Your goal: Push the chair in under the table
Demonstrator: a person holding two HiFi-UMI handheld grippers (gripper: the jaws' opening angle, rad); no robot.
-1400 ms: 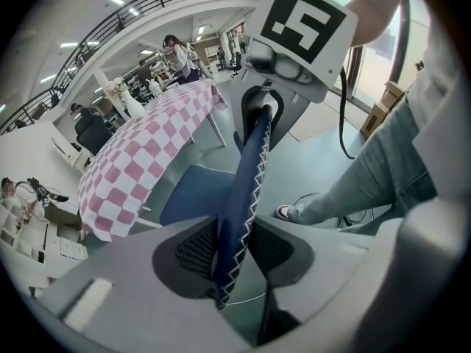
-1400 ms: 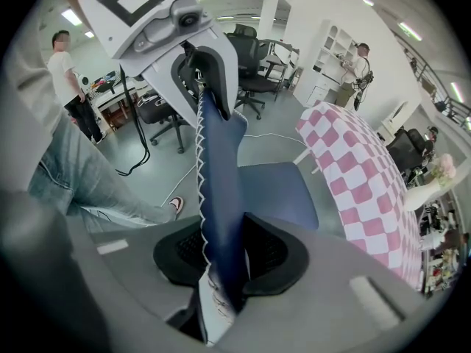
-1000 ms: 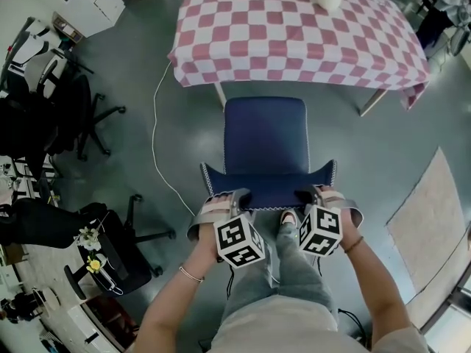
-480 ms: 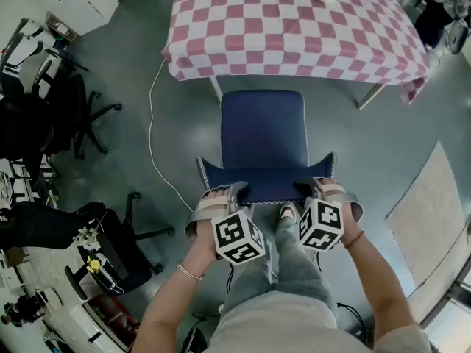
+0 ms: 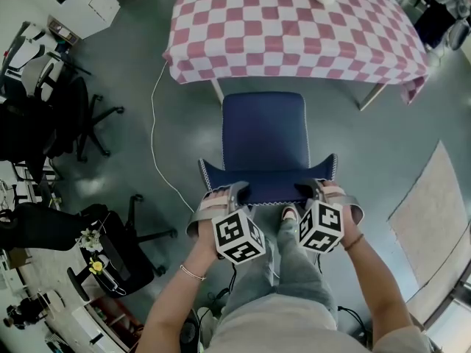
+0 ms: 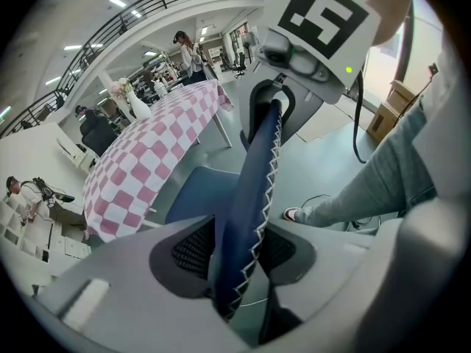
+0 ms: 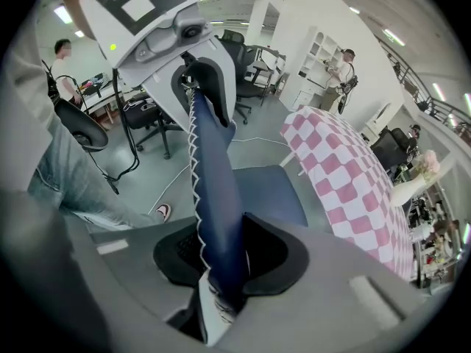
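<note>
Chair [image 5: 265, 131]: navy, white zigzag-stitched back.
Left gripper [image 5: 239, 192]: fingers opening, chair back between them.
Right gripper [image 5: 307, 190]: fingers grasping chair back.

No words, numbers, brand names or signs can be read in any of the views.
</note>
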